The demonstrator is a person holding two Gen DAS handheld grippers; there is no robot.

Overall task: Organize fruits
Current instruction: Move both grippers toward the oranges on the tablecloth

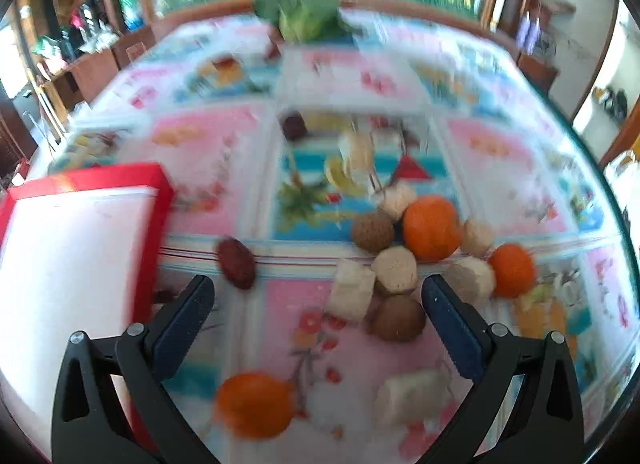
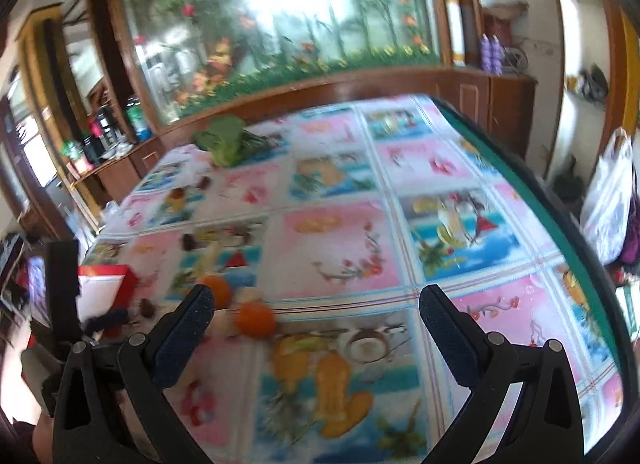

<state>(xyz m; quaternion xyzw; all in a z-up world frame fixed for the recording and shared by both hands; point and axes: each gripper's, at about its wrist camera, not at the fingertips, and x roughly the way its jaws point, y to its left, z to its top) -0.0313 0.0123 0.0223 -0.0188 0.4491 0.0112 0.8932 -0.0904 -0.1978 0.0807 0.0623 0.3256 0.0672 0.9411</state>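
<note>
In the blurred left wrist view, a pile of fruit lies on the patterned tablecloth: an orange (image 1: 431, 227), a smaller orange (image 1: 512, 270), brown round fruits (image 1: 373, 231) and pale chunks (image 1: 395, 270). Another orange (image 1: 256, 404) and a white piece (image 1: 412, 396) lie close in front. A dark red date (image 1: 237, 263) sits near the red box (image 1: 80, 232) at left. My left gripper (image 1: 318, 292) hangs open above the cloth, holding nothing. In the right wrist view, my right gripper (image 2: 316, 306) is open and empty; two oranges (image 2: 256, 318) show near its left finger.
Leafy green vegetables (image 1: 304, 18) lie at the table's far edge. A dark fruit (image 1: 294, 126) sits alone mid-table. The table's green rim (image 2: 560, 224) runs along the right, with a white plastic bag (image 2: 608, 200) beyond it. Wooden cabinets and shelves stand behind.
</note>
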